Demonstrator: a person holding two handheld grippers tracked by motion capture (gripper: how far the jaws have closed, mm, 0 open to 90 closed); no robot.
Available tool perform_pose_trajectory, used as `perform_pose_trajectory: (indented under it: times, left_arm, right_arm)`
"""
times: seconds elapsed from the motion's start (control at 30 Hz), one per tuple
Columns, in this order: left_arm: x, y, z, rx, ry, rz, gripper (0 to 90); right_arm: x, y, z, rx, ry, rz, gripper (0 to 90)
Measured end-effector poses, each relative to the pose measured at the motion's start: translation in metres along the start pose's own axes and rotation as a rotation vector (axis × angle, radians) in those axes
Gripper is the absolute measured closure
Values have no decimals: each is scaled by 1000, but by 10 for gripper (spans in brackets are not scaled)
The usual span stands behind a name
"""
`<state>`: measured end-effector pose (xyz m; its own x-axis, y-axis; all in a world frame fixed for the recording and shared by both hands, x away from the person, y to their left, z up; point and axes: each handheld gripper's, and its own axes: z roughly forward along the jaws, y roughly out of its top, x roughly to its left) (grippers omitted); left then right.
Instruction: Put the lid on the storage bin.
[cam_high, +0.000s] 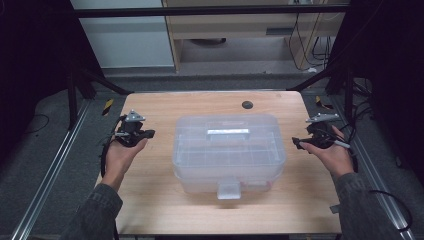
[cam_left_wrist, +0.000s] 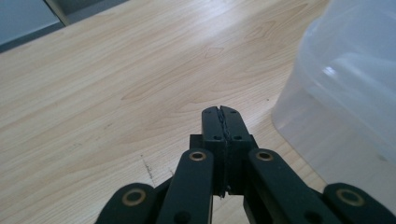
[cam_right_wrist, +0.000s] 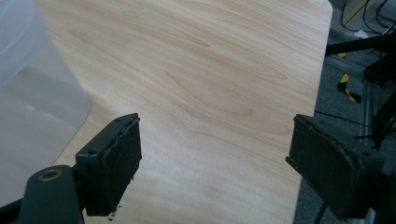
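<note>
A clear plastic box (cam_high: 229, 152) with a lid, a top handle (cam_high: 228, 133) and a front latch (cam_high: 229, 189) sits in the middle of the wooden table (cam_high: 160, 200), its latch toward the near edge. The left tongs (cam_high: 134, 133) hover near the table's left edge, jaws pressed together and empty, just beside the box's wall (cam_left_wrist: 345, 88). The right tongs (cam_high: 320, 137) hover near the right edge, jaws spread wide apart, holding nothing.

Clear lidded plastic box (cam_high: 229, 150), closed, mid-table
</note>
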<state>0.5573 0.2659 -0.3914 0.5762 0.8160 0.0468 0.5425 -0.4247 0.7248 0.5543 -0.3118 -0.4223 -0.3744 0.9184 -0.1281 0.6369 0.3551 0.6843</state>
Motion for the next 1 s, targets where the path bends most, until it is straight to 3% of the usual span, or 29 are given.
perform_pose_trajectory:
  times: [0.3, 0.37, 0.5, 0.63, 0.8, 1.0]
  left_arm:
    - [10, -23, 24, 60, 19, -14, 897]
    - [12, -27, 29, 65, 16, -13, 897]
    - [19, -36, 40, 65, 14, -50, 897]
    - [21, -41, 54, 98, 27, -37, 897]
    - [24, -44, 59, 91, 26, -53, 897]
    - [26, -47, 64, 75, 30, -67, 891]
  right_arm:
    - [-6, 3, 34, 34, -8, 48, 181]
    - [-6, 3, 39, 29, -2, 54, 182]
    - [-8, 1, 52, 4, 17, 96, 176]
    - [-8, 0, 65, -16, 22, 116, 157]
    - [-1, 1, 78, 4, -8, 127, 152]
    - [2, -4, 86, 0, 9, 150, 142]
